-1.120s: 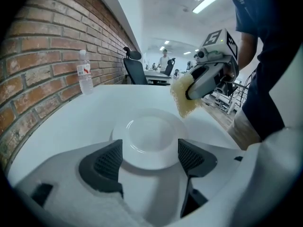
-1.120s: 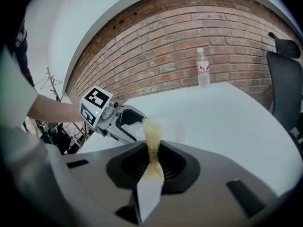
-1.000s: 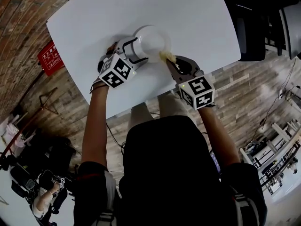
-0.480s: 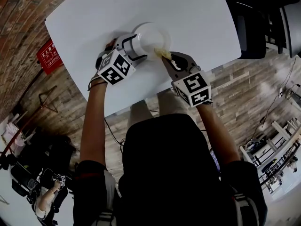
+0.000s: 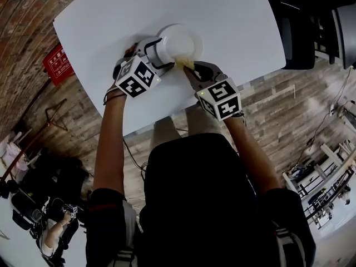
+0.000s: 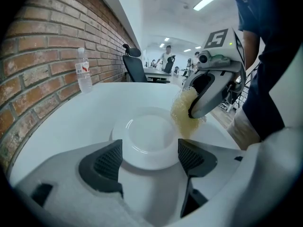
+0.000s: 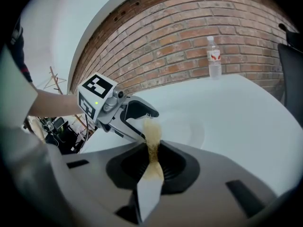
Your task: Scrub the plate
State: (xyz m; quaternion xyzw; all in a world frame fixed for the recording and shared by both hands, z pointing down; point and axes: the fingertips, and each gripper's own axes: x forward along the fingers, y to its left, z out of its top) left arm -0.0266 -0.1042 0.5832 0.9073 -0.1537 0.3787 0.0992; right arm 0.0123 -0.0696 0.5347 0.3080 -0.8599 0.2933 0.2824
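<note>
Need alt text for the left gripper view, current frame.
The left gripper has its jaws closed on the near rim of a white plate on a white table, while the right gripper holds a yellow scrubber at the plate's right rim. A water bottle stands by the brick wall at left.

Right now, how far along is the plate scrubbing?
Done: the left gripper is shut on the near rim of the plate, steadying it on the table, and the right gripper pinches a yellow scrubber. In hand: the scrubber touches the plate's right rim. Left: the plate's middle. It looks plain white, so how much has been scrubbed can't be told.
</note>
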